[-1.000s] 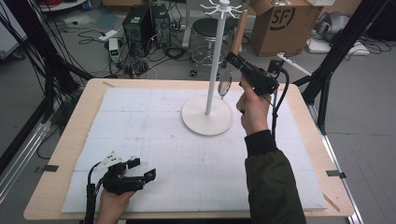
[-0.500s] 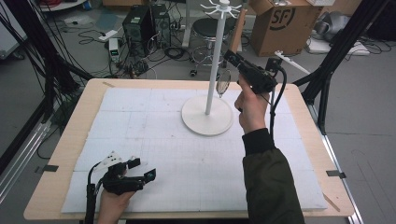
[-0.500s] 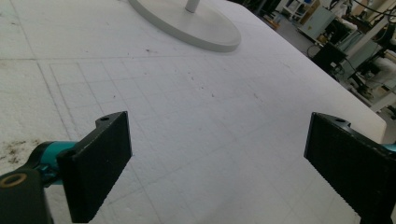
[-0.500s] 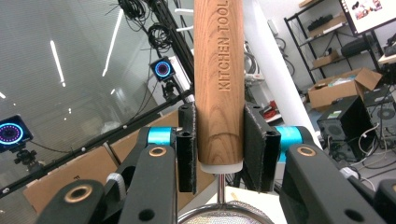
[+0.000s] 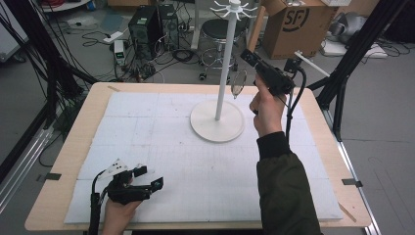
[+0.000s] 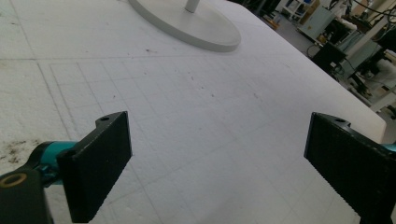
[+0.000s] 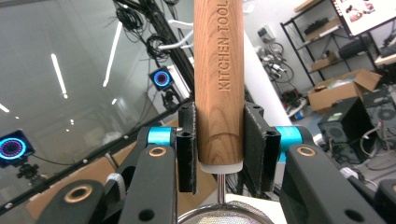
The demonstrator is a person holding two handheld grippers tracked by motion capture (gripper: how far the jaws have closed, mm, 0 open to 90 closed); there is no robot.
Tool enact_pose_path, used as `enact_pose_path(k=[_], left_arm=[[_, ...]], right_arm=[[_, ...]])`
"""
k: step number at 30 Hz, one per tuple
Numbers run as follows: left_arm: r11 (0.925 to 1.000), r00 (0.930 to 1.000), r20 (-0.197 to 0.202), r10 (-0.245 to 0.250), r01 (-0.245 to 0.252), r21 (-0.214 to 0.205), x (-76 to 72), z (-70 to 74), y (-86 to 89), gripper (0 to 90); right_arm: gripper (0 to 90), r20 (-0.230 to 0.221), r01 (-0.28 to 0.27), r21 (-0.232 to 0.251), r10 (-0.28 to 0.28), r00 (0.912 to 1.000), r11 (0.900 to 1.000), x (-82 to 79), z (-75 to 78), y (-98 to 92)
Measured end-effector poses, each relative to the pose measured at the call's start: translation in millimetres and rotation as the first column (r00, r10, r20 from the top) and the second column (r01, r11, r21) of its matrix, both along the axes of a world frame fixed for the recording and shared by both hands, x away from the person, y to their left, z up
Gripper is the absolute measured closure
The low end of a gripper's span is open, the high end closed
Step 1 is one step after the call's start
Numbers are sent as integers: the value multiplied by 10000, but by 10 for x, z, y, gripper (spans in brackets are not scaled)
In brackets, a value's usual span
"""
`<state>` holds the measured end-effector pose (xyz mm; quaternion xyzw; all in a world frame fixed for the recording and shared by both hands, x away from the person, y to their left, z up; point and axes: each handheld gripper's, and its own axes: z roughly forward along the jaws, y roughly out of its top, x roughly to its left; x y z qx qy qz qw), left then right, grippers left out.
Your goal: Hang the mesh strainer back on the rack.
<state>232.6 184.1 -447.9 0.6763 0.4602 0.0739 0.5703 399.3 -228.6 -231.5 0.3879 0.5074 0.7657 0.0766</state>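
A small mesh strainer (image 5: 239, 82) with a wooden handle (image 7: 218, 79) is held up beside the pole of a white hook stand (image 5: 218, 120), in the upper middle of the high view. The right gripper (image 7: 219, 149) is clamped on the lower end of that handle, just above the metal stem and the mesh rim seen at the bottom edge of the right gripper view. The strainer is carried high, with the handle pointing upward toward the ring of hooks (image 5: 234, 8) at the top of the stand; this is judged to be an approach for hanging it there, the handle end being kept free for a hook. Whether the handle has a loop or hole cannot be told.

The left gripper (image 5: 147, 186) is rested on the white foam mat (image 5: 147, 132) at the lower left of the high view, its jaws spread wide with nothing between them; it is judged to be parked out of the way while the other hand works.

"KITCHEN TOOL" is stamped along the handle, cut off by the top edge of the frame. On the cardboard box (image 5: 293, 24) at the upper right of the high view, "SF" can be read.
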Motion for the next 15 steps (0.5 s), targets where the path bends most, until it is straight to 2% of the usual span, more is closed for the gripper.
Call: enact_pose_path(k=[6,11,15], left_arm=[[10000,10000,-7,16,-16,-19,-2,3,3,82],[10000,10000,-4,12,-12,-5,4,-3,2,81],[10000,10000,5,10,-10,-34,-3,3,5,82]], right_arm=[[688,-145,51,-99,-52,9999,9999,35,-26,15],[688,-219,69,114,-67,9997,9999,49,-31,-8],[688,-346,-53,-36,52,9994,10000,70,-49,20]])
